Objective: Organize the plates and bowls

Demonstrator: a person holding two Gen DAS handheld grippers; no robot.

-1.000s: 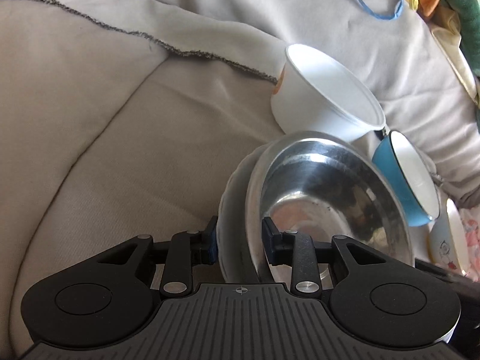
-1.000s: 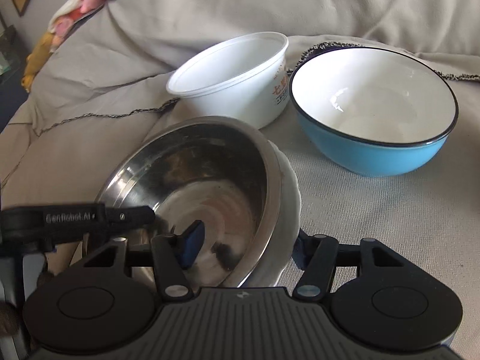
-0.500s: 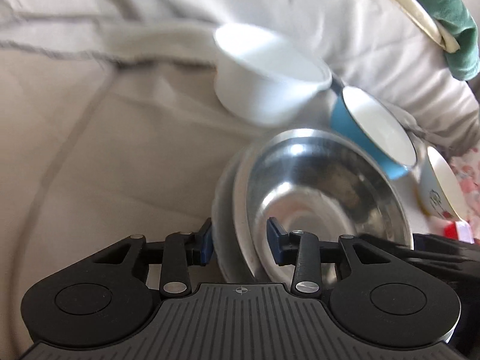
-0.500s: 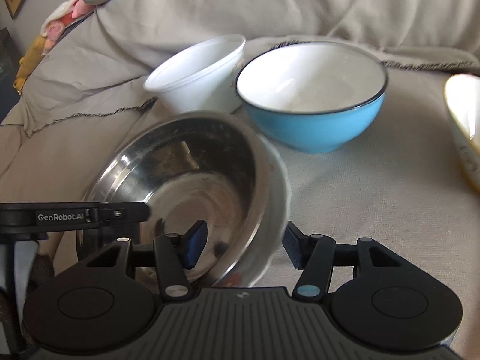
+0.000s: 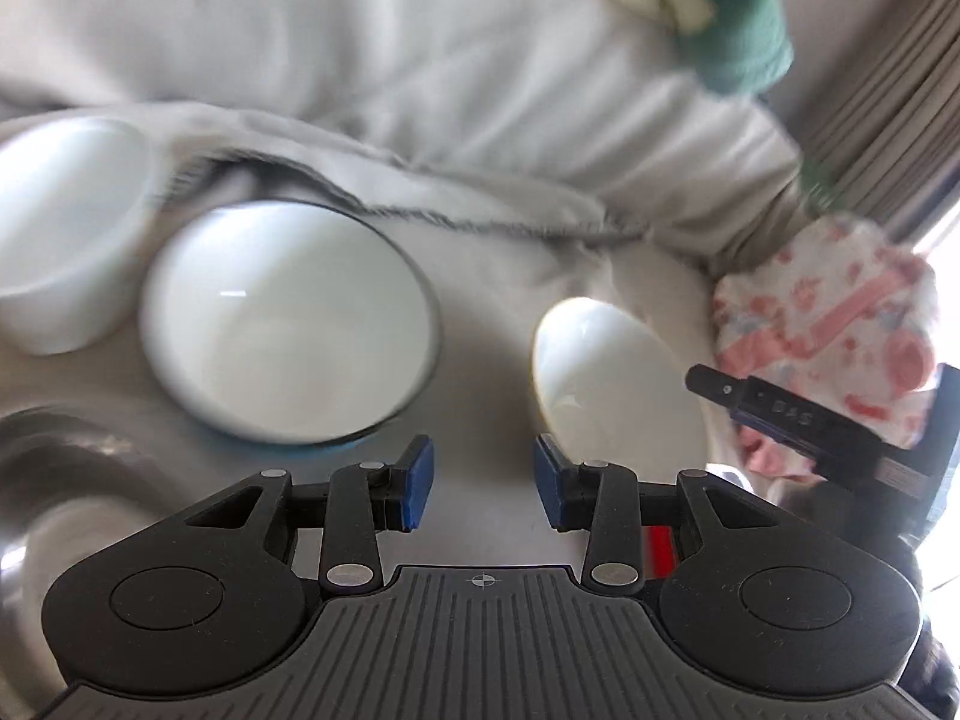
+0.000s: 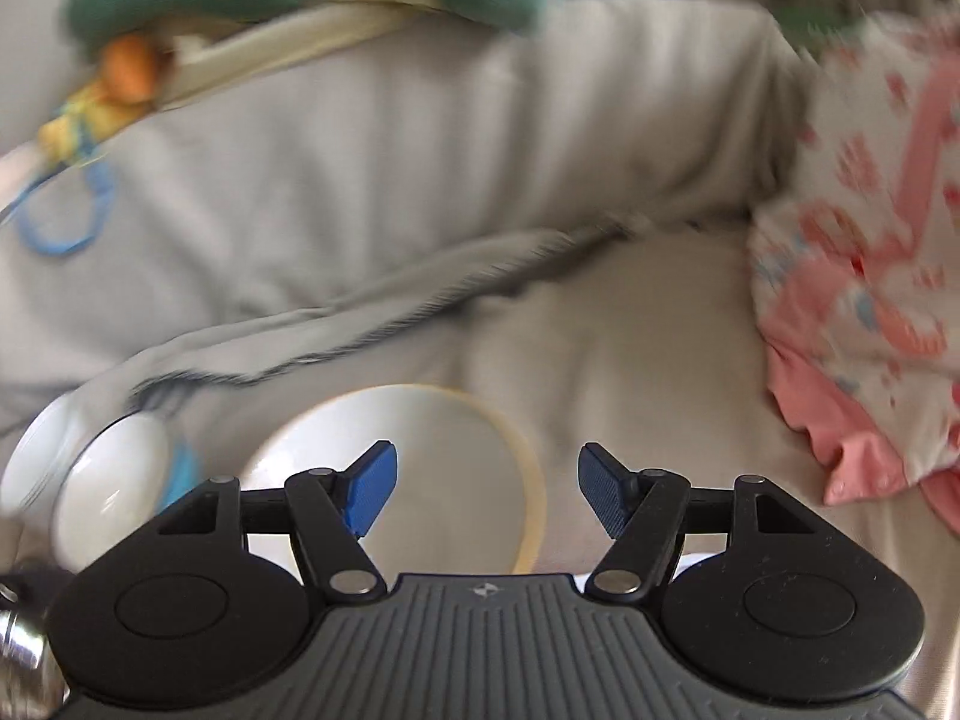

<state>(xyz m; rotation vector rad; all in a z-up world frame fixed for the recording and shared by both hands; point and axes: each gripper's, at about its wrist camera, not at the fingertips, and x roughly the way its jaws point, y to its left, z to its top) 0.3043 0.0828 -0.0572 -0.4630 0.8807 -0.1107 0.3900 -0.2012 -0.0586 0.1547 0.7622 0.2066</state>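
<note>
Both the left tongs (image 5: pixel 483 483) and the right tongs (image 6: pixel 486 489) were empty; the left stood apart, the right's jaws were opening. The steel bowl (image 5: pixel 54 480) was seen set down at the left edge. The blue bowl (image 5: pixel 288 318), the white plastic tub (image 5: pixel 60 234) and the gold-rimmed bowl (image 6: pixel 408 480) lay separate on the sofa cover (image 6: pixel 630 360), so most stacking seemed left to be done.

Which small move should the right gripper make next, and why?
Probably ease the right gripper down over the near rim of the white bowl with a yellow rim. Its jaws are opening with nothing between them, and that bowl sits directly ahead.
</note>
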